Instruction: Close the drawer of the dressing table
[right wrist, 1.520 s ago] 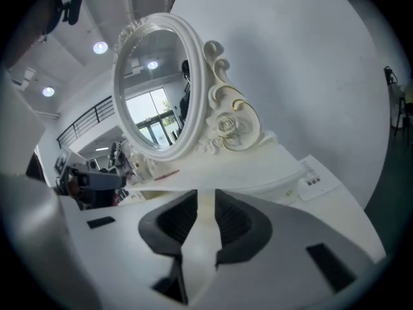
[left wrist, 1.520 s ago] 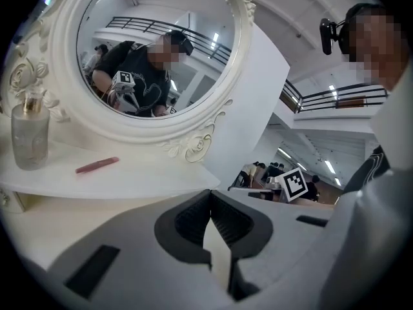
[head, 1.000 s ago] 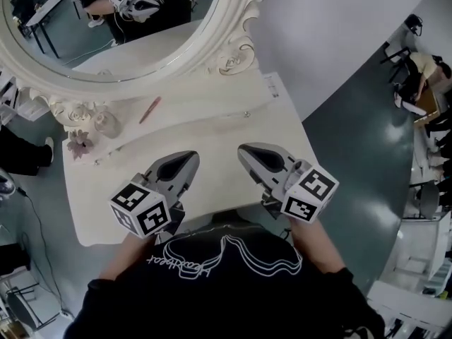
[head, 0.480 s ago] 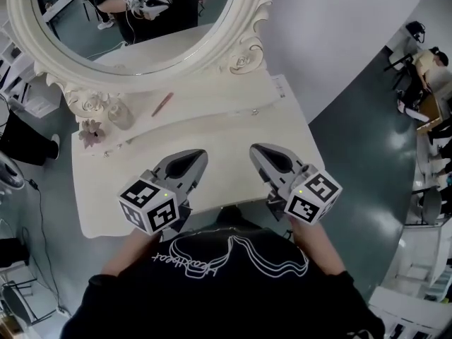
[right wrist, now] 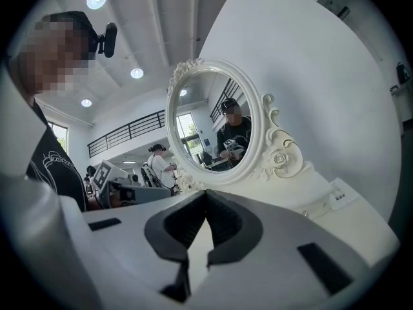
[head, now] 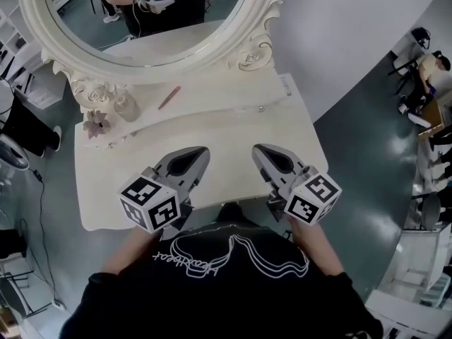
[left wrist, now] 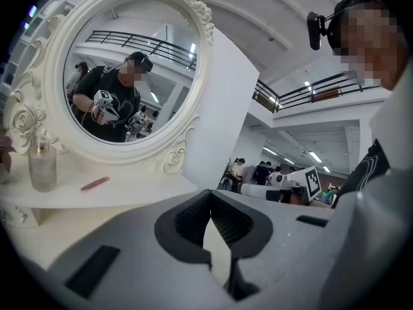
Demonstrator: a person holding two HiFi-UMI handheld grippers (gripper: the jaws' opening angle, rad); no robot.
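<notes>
Looking down in the head view, the white dressing table (head: pixel 233 129) stood right in front of the person. Its near edge was covered by both grippers and the black shirt (head: pixel 226 281). The drawer front showed in no view, so couldn't tell if it was open or shut.

Left gripper (head: pixel 200 152) and right gripper (head: pixel 259 149) sat side by side over the near part of the top, apart from each other, pointing far toward the mirror (head: pixel 256 51). Each gripper view showed its own jaws pressed together at the tips, nothing pinched.

Only the head view caught the flower ornament (head: pixel 95 122) at far left. A glass bottle (head: pixel 127 106) stood upright just right of it on the raised far shelf. A pink stick (head: pixel 169 97) lay further right, apart from the bottle. The left gripper view had bottle and stick too; the right gripper view had neither.

The left gripper view added a group of people (left wrist: pixel 258 172) far off past the table's right edge. The right gripper view gave a closer look at the white label (right wrist: pixel 340 194) at the far right corner and the small knob (right wrist: pixel 304 214) near it. The mirror reflected the person holding the grippers
</notes>
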